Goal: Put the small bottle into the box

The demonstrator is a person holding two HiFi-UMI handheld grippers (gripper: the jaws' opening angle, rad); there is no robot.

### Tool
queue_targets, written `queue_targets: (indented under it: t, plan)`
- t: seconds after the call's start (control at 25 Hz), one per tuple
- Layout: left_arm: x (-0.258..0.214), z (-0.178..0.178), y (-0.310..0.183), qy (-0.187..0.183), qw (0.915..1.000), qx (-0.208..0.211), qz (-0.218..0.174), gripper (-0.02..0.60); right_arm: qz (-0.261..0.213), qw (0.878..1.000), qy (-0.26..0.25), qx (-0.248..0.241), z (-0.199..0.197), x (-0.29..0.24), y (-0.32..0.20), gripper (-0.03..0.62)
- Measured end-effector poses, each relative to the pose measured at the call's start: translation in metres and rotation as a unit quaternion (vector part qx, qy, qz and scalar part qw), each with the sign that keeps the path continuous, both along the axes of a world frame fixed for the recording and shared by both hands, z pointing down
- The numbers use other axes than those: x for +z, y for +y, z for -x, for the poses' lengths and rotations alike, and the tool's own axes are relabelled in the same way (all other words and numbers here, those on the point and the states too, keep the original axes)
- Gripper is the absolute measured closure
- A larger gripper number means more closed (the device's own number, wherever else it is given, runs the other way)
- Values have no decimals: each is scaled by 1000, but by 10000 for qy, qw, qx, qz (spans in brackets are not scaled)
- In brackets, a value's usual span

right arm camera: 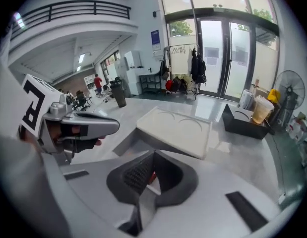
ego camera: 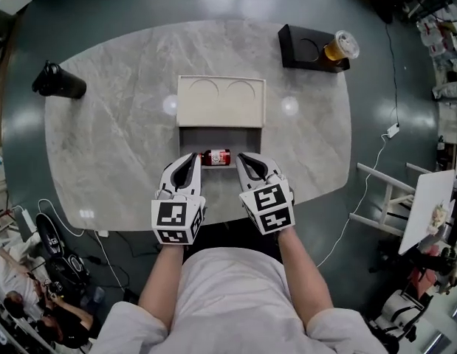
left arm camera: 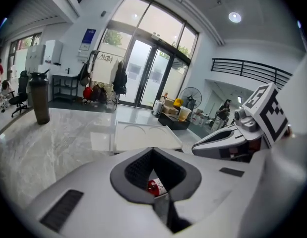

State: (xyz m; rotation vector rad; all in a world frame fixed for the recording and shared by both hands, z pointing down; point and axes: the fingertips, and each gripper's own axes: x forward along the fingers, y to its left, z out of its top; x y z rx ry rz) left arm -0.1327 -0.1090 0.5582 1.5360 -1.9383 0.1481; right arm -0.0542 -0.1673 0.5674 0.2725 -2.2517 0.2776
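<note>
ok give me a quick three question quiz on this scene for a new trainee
1. True or false: the small bottle lies on its side in the open box.
2. What stands near the far left edge of the table in the head view? A) black tumbler B) iced drink cup C) white tray
3. Fill in: the right gripper has its jaws ____, with nothing held between them.

Key: 1 true; 2 A; 3 shut.
</note>
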Motion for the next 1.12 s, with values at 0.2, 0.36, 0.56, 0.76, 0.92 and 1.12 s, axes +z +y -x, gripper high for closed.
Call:
queue_targets:
  t: [0.2, 0.36, 0.56, 0.76, 0.92, 1.12]
  plan:
    - [-6, -15, -2, -30, 10000, 38, 41, 561, -228, 9965, -657, 456, -16, -23, -10, 569]
    - [-26, -23, -6, -233, 9997, -61, -86, 561, -533, 9904, -1148, 559, -24, -47, -19, 569]
    - [-63, -39, -9, -592, 9972, -299, -336, 561, -836, 9793, -1760, 550, -39, -87, -27, 569]
    - [-110, -58, -9, -1006, 9915, -516, -640, 561, -1080, 9654, -2309, 548, -55, -139, -34, 569]
    - [-153, -67, -6, -1388, 9834, -683, -945, 561, -1438, 9474, -2831, 411, -68, -184, -38, 569]
    - [-198, -82, -1, -1698, 9731, -867, -1289, 561, -1981, 9175, -3434, 326, -89, -241, -37, 569]
